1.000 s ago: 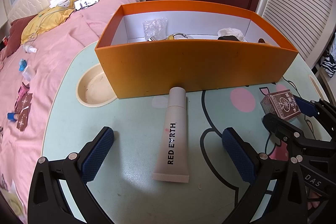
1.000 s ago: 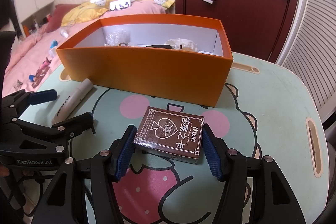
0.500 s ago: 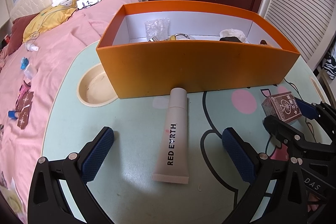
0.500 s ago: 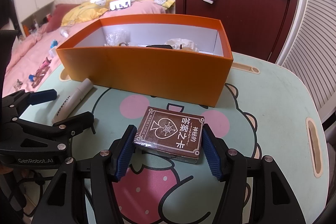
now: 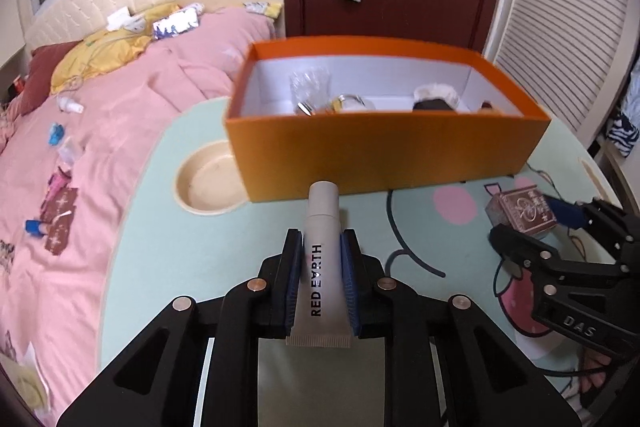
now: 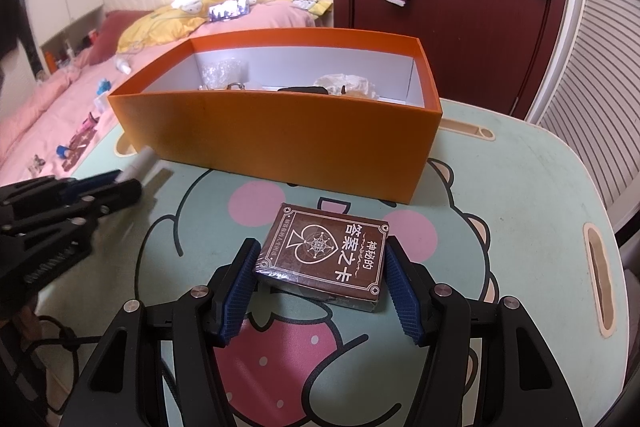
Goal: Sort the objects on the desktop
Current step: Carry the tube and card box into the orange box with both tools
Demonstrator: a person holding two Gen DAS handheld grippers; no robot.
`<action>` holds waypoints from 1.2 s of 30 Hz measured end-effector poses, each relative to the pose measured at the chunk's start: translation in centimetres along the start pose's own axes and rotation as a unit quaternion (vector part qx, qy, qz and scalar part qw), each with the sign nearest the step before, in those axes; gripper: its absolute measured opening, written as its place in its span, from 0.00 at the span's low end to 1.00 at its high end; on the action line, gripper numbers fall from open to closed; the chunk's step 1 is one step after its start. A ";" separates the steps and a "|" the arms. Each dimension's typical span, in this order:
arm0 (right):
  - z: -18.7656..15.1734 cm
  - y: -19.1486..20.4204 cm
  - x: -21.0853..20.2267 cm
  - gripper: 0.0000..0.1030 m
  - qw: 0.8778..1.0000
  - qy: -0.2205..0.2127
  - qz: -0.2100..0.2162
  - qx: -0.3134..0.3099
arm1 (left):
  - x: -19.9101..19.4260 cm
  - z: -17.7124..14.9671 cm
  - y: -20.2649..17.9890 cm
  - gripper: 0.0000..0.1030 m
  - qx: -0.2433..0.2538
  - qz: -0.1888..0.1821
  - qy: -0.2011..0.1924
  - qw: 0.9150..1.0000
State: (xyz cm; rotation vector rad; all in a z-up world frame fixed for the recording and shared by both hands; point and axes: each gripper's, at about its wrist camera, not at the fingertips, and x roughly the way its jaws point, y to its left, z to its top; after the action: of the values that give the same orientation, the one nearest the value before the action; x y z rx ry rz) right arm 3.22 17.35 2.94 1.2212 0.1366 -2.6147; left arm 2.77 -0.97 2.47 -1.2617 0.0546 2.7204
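My left gripper (image 5: 320,247) is shut on a beige RED EARTH tube (image 5: 323,259) and holds it lifted, cap pointing at the orange box (image 5: 384,155). My right gripper (image 6: 320,259) is shut on a brown card box (image 6: 328,251), its blue pads against both sides; whether it is off the table I cannot tell. The card box also shows in the left wrist view (image 5: 522,211). The orange box (image 6: 280,143) stands behind it, holding a plastic bag, a metal ring and other small items.
The mint green table (image 6: 520,195) has a cartoon print, a round beige cup recess (image 5: 208,183) left of the box and a slot handle (image 6: 598,279) at right. A pink bed (image 5: 100,131) with scattered items lies left. A dark red wardrobe stands behind.
My left gripper has closed on the tube and lifted it; it was open around it before. The right gripper stays on the card box.
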 end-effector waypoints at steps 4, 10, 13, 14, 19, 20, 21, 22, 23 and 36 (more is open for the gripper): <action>0.1 0.3 0.0 0.57 1.000 0.002 -0.002 -0.005 | -1.0 0.5 1.0 0.20 -0.030 -0.020 0.002 0.999; 0.3 0.4 -0.3 0.56 1.000 0.000 -0.001 -0.004 | -2.5 1.5 1.4 0.21 -0.041 -0.021 -0.018 0.999; 0.6 0.6 -0.8 0.56 1.000 -0.006 -0.001 -0.003 | -2.9 2.1 1.3 0.21 -0.039 -0.025 -0.027 0.999; 0.8 0.7 -1.1 0.56 1.000 -0.010 0.000 -0.004 | -3.0 2.3 1.3 0.21 -0.038 -0.027 -0.030 0.998; 2.1 0.9 -2.0 0.56 1.000 -0.026 0.000 -0.006 | -3.6 3.5 1.2 0.21 -0.033 -0.033 -0.043 0.998; 2.4 0.9 -2.2 0.56 1.000 -0.029 0.002 -0.005 | -3.7 3.7 1.2 0.21 -0.032 -0.035 -0.047 0.998; 2.6 0.9 -2.3 0.56 0.999 -0.032 0.002 -0.006 | -3.8 4.0 1.1 0.21 -0.031 -0.036 -0.050 0.998; 2.9 0.9 -2.4 0.56 0.999 -0.036 0.002 -0.006 | -4.0 4.3 1.0 0.21 -0.030 -0.037 -0.053 0.997; 3.2 0.9 -2.6 0.56 0.999 -0.040 0.003 -0.006 | -4.0 4.6 1.0 0.21 -0.029 -0.038 -0.056 0.997; 8.1 0.7 -3.4 0.57 0.996 -0.091 0.013 0.001 | -3.3 9.4 0.4 0.21 -0.006 -0.032 -0.086 0.996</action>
State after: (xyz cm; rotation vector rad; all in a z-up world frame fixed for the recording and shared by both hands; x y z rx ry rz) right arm -0.52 15.78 10.79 0.9707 0.0824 -2.6871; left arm -2.30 -0.89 11.04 -1.0073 -0.0198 2.7647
